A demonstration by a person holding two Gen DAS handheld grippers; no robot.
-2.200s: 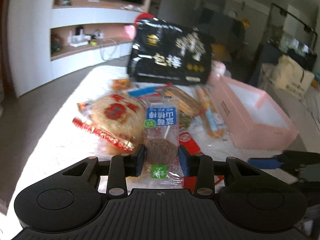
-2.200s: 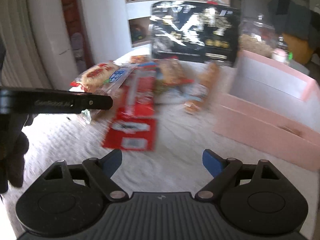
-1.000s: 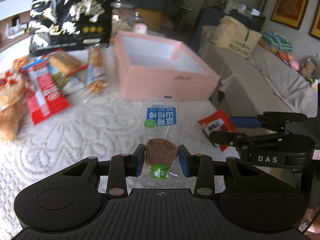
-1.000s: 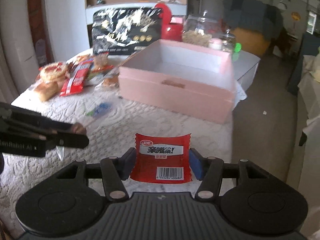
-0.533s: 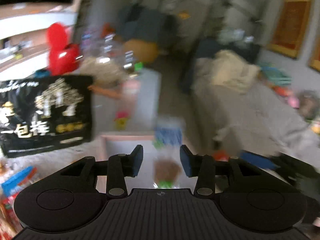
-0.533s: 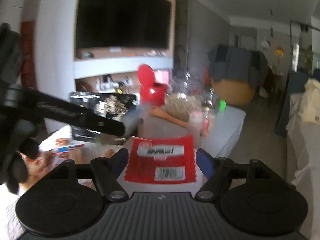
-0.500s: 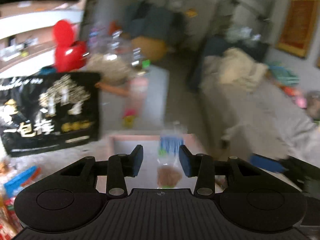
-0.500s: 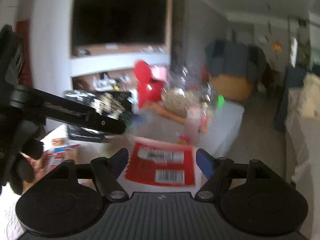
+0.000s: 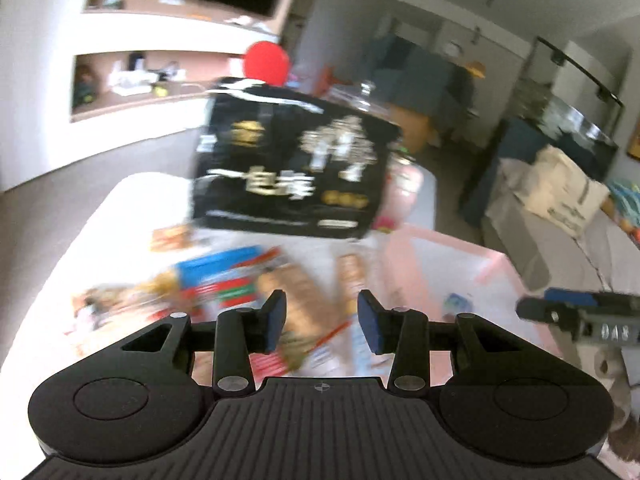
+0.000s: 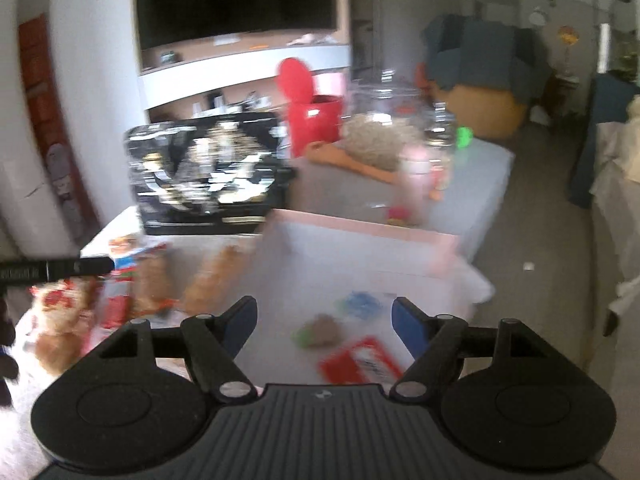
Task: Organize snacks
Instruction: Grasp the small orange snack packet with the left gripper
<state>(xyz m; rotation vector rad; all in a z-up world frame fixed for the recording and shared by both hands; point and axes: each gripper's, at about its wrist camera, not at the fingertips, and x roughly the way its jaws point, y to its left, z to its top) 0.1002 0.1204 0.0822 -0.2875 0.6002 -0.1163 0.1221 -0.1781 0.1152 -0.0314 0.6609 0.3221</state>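
A red snack packet [image 10: 360,362] and a clear-wrapped brown lollipop [image 10: 325,330] lie inside the pink box [image 10: 362,230], low in the right wrist view. The right gripper [image 10: 324,318] hangs above them, jaws apart and empty. The left gripper [image 9: 322,322], jaws likewise parted on nothing, points over blurred snacks [image 9: 240,284] on the white table [image 9: 132,216], below a black bag [image 9: 292,168] at centre frame.

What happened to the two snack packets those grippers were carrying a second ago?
Both were let go: the lollipop packet and red packet now lie inside the pink box. The left gripper and right gripper are open. The other snacks and black bag stayed put.
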